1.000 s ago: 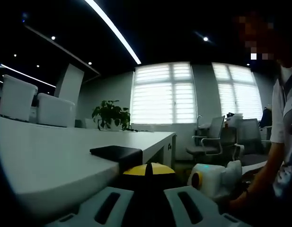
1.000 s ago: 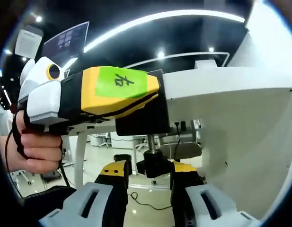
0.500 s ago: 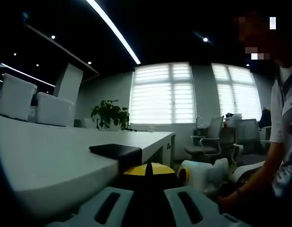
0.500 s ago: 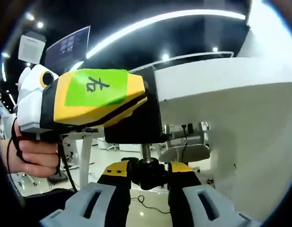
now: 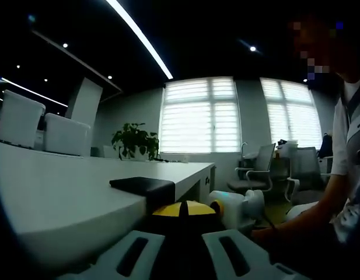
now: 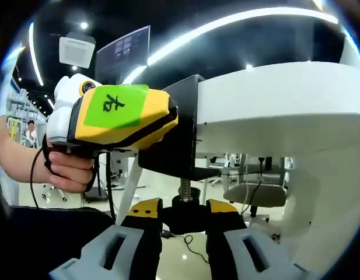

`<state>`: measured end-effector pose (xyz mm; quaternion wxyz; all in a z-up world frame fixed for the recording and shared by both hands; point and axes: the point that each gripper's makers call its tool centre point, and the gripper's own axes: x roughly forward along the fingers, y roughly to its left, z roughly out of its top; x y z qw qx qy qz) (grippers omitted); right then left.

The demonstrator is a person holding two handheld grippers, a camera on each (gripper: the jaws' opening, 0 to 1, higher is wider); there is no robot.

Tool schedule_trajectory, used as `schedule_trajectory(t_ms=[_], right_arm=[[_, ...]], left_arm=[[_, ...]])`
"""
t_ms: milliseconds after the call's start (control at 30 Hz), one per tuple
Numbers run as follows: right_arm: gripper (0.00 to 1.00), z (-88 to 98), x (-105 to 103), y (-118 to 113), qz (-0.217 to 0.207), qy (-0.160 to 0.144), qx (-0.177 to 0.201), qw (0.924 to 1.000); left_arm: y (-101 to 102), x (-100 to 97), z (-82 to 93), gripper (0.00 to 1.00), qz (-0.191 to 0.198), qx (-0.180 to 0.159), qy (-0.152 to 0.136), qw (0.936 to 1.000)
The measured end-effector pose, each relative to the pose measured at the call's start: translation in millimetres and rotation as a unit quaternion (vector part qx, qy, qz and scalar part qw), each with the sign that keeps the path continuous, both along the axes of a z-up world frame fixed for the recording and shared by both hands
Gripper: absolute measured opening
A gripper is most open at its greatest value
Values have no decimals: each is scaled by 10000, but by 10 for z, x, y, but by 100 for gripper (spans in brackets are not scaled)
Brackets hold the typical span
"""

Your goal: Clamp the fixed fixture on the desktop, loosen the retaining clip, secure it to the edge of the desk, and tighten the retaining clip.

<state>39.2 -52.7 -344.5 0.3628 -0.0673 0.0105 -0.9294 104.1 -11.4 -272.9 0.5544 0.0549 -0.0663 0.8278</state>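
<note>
The black clamp fixture (image 5: pixel 143 185) sits over the edge of the white desk (image 5: pixel 57 201), its top plate lying flat on the desktop. My left gripper (image 5: pixel 181 211) is shut on it from the side. From below, the fixture's black body (image 6: pixel 178 137) hangs on the desk edge (image 6: pixel 273 99). The left gripper's yellow body with a green label (image 6: pixel 118 114) is held against the fixture by a hand. A threaded screw (image 6: pixel 184 188) runs down to a black knob (image 6: pixel 184 204). My right gripper (image 6: pixel 184 214) is shut on that knob, one jaw on each side.
Two white storage boxes (image 5: pixel 19 119) and a potted plant (image 5: pixel 136 141) stand farther along the desk. Office chairs (image 5: pixel 258 172) are beyond the desk end. A person's arm and body (image 5: pixel 343 175) are at the right. A desk leg (image 6: pixel 128 186) and cables lie below.
The right gripper has slid in under the desk edge toward the fixture, and its jaws have drawn in onto the knob. The left gripper and fixture stay put.
</note>
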Motion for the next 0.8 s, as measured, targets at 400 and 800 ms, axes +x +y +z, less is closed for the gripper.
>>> schedule_trajectory(t_ms=[400,800], right_arm=[[33,-73,125,292,-1201,-561,-1026,9858],[36,31,83,129,-1595,-291,-777,9837]], left_arm=[[-6,-7,-1,1,2,9,2,10000],[-6,-4,-5,1,42,-31,26,10000]])
